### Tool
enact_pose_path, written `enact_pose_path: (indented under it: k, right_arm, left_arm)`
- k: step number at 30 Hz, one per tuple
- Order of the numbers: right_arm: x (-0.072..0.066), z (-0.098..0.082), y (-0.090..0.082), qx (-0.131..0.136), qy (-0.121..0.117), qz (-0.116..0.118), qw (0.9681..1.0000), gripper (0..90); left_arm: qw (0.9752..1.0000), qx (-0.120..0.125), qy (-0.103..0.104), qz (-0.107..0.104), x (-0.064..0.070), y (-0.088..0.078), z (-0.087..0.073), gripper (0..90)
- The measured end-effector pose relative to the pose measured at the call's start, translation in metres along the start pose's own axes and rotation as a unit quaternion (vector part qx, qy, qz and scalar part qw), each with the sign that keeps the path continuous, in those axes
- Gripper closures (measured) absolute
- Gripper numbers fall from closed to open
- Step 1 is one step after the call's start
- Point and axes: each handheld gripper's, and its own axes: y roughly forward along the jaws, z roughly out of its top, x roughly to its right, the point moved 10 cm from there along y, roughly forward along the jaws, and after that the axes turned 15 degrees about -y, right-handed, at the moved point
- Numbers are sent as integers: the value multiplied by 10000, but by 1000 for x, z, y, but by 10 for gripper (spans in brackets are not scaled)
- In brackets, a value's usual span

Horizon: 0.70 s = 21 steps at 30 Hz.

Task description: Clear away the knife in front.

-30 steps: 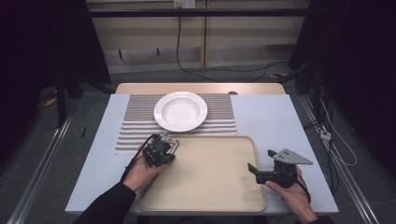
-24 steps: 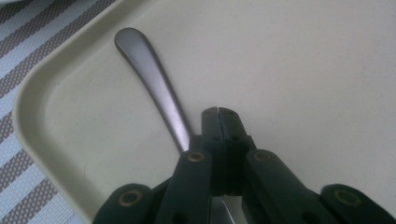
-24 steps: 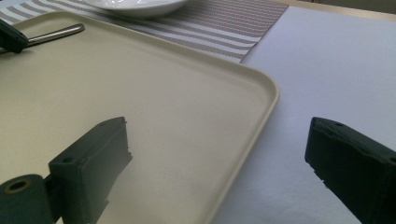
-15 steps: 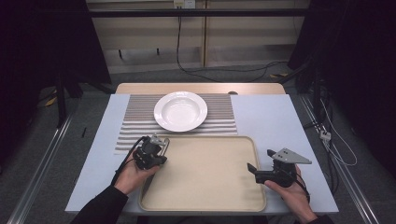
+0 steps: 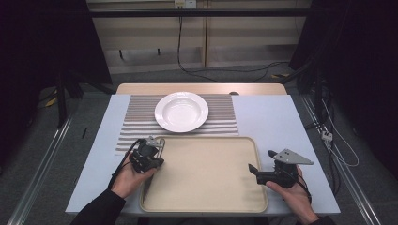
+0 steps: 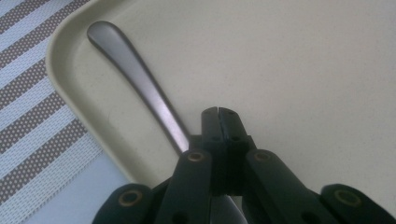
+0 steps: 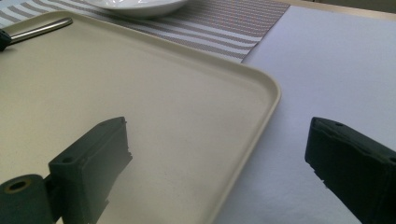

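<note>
**High view: a spoon going over the tray's corner in the left claw**

High view is showing the left claw (image 5: 155, 149) hovering at the near-left corner of a beige tray (image 5: 206, 206), held in the person's left hand (image 5: 127, 177). In the left gripper view its jaws are pressing tight together, and a metal spoon (image 6: 135, 74) is running out from under them, its handle pointing away across the tray's rounded corner; the pictures are not showing clearly how the jaws are gripping it, since the part nearest the claw is hidden behind the linkage. The handle's end is lying just inside the tray's rim, near the striped mat (image 6: 28, 116).

The right claw (image 5: 257, 169) is sitting at the tray's right edge, in the person's right hand (image 5: 295, 197). In the right gripper view its jaws are standing wide apart with nothing between them, one over the tray and the other over the pale tabletop (image 7: 336, 70).

A white plate (image 5: 181, 111) is resting on the striped mat beyond the tray, well apart from both claws.
</note>
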Motion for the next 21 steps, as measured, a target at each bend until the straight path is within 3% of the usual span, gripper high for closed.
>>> enact_pose_path:
  k: [5, 9, 10, 11, 18, 21]
  right_arm:
    - [0, 0, 0, -4, 11, -8, 10000, 60]
    - [0, 0, 0, 3, -10, -8, 10000, 60]
    - [0, 0, 0, 0, -11, -3, 10000, 60]
    - [0, 0, 0, -7, 2, -7, 10000, 60]
    - [0, 0, -1, -6, 39, -20, 10000, 60]
    - [1, 0, -1, -5, 29, -18, 10000, 60]
  left_arm:
    - [9999, -72, -25, 97, -2, -3, -3, 900]
    - [9998, -54, 73, 163, -1, -4, -6, 900]
    - [9996, -15, 59, 264, -2, -5, -6, 900]
    - [9998, -29, 56, 185, -1, -4, -7, 900]
    - [9998, -27, 54, 215, -1, -5, -7, 900]
    - [10000, 69, 14, 62, 1, -6, -6, 900]
